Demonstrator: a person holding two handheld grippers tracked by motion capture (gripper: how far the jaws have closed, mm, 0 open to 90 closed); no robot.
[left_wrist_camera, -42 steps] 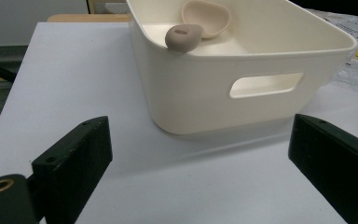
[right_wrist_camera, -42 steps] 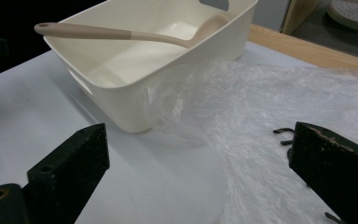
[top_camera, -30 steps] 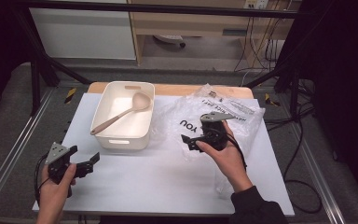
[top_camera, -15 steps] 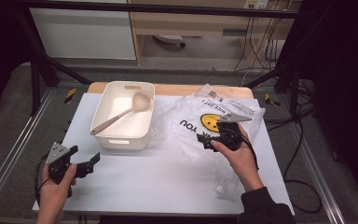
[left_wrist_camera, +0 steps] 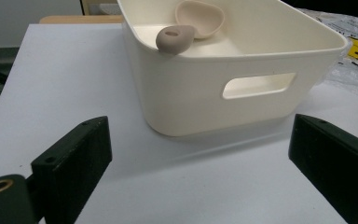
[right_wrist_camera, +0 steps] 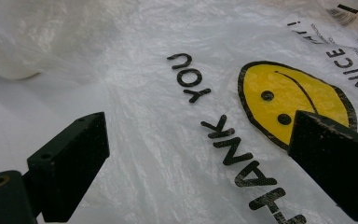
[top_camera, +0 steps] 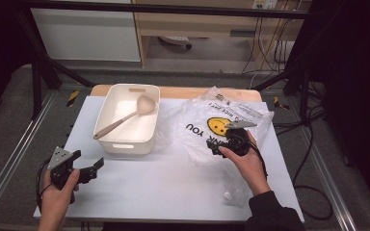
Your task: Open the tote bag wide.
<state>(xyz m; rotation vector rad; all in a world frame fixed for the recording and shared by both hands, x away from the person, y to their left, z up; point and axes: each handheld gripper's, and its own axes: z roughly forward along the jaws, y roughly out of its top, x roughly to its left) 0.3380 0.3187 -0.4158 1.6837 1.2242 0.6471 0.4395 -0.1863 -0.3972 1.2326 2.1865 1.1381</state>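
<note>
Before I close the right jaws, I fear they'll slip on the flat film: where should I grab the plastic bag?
Probably a raised crease, not the flat print. The plastic bag lies spread and crumpled on the table, so pinch a wrinkled fold near its front edge, coming from above with one jaw on each side. The right gripper hangs open over the lettering beside the smiley face.

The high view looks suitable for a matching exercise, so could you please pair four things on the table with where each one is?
Things:
1. ladle
2. white bin
3. plastic bag
4. left gripper

Places:
A. spread flat under the right gripper
B. lying inside the bin
C. standing left of the bag
D. open, above bare table near the front left

Pairs: 1-B, 2-C, 3-A, 4-D
</note>
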